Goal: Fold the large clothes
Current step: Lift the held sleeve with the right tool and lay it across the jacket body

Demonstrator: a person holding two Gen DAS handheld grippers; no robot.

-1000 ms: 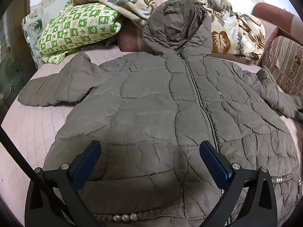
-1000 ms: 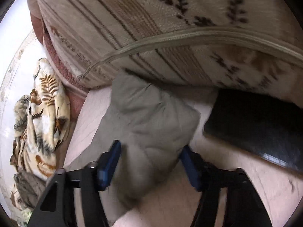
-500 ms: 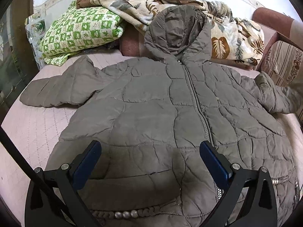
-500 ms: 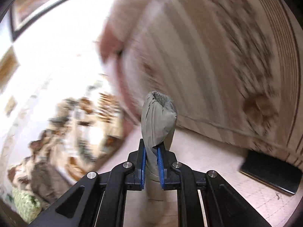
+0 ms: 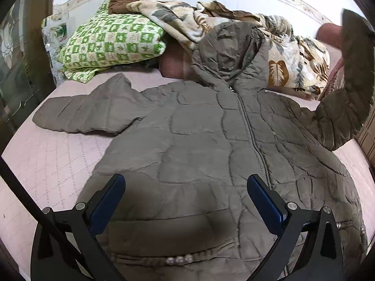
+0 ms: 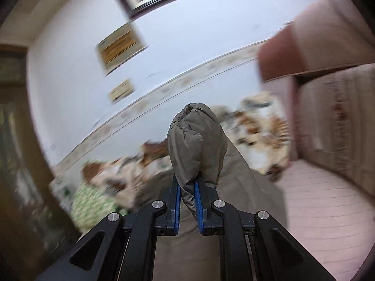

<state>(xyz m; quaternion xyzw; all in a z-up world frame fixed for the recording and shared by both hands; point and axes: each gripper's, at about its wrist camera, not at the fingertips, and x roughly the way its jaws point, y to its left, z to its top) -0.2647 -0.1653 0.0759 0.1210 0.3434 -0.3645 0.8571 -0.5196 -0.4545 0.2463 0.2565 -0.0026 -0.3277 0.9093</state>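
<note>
Pink bed (image 5: 46, 164), right gripper (image 6: 187, 187) pinching sleeve (image 6: 196, 140)

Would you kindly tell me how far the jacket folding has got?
Done: the jacket lies spread flat and zipped on the bed. In hand: the right gripper is shut on the right sleeve, lifted off the bed. Left: no fold made; the left sleeve lies outstretched, and the left gripper hovers open.

Black claw (image 6: 187, 187) arms; blue pads (image 5: 264, 201); silver screws (image 6: 157, 203).
</note>
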